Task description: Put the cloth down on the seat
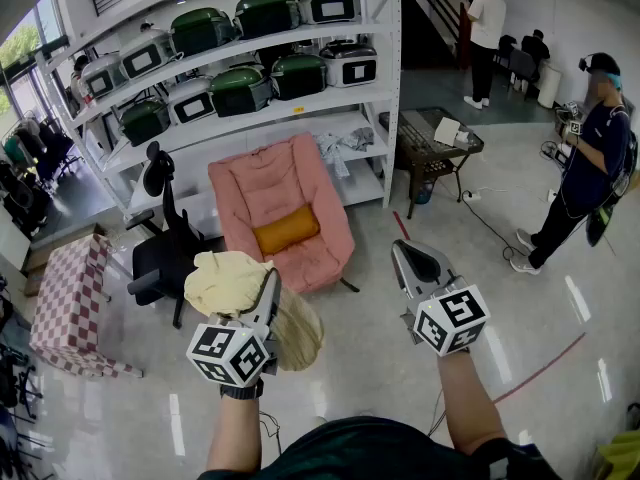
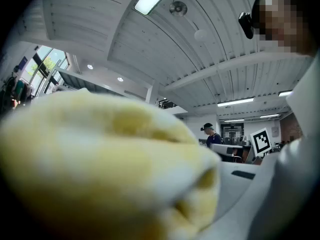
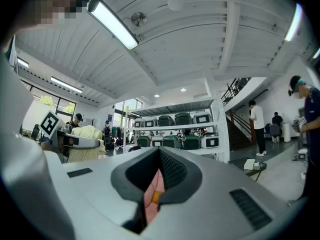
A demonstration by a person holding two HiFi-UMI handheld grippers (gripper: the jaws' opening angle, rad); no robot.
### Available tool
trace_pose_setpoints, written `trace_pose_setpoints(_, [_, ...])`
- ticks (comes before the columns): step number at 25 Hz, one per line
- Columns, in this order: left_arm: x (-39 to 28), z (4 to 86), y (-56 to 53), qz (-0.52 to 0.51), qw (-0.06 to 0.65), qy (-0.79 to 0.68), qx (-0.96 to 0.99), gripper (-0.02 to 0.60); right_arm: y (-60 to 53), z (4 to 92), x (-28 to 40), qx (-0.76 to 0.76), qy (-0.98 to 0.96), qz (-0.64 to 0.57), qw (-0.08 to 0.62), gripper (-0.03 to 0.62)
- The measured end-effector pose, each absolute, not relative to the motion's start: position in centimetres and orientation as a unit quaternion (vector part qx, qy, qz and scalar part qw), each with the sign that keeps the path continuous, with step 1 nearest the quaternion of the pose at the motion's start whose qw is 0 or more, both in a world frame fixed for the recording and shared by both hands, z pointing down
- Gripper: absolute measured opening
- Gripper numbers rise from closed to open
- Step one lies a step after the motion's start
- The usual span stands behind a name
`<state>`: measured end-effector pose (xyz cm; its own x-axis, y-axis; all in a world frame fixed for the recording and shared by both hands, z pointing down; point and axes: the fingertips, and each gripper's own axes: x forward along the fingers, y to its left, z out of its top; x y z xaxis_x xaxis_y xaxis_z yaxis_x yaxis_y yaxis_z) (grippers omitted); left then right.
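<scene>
Soft, light and floppy by its look, the yellow cloth (image 1: 232,280) bunches and droops around the fingers of the left gripper (image 1: 270,283), which pinch a gathered fold, a sound hold, short of the pink armchair (image 1: 270,183) ahead, while the right gripper (image 1: 408,258) has its fingers pressed together, empty.

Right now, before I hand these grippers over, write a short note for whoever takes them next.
Left gripper: shut on the yellow cloth, which hangs bunched over it.
Right gripper: shut, empty.
Pink armchair stands ahead, an orange cushion on its seat; the cloth is not on it yet.
Done: cloth in hand.
Left: carry it to the armchair, lay it on the seat, release.
</scene>
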<state>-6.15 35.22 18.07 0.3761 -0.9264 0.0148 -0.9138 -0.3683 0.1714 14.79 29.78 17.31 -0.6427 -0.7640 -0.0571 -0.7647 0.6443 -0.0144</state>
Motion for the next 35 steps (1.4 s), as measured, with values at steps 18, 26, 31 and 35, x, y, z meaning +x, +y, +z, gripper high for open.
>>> trace_pose_setpoints(18, [-4.2,18.3,34.9,-0.034,0.071,-0.563,0.823,0.029,29.9,17.4,16.4,-0.410,0.911,-0.009,0.053,0.003])
trace_pose_setpoints(26, [-2.6,18.4,34.0,-0.033,0.068,-0.575,0.814,0.029,29.3,17.4,18.4,-0.397,0.915,-0.010,0.066,0.004])
trace_pose_setpoints(31, [-2.2,19.2,32.5,-0.029,0.074,-0.578,0.812,0.029,28.0,17.5,18.6,-0.392,0.917,-0.011,0.067,0.004])
trace_pose_setpoints(35, [-2.7,19.8,30.5,-0.033,0.077,-0.578,0.812,0.029,26.3,17.9,18.3,-0.395,0.916,-0.015,0.064,0.005])
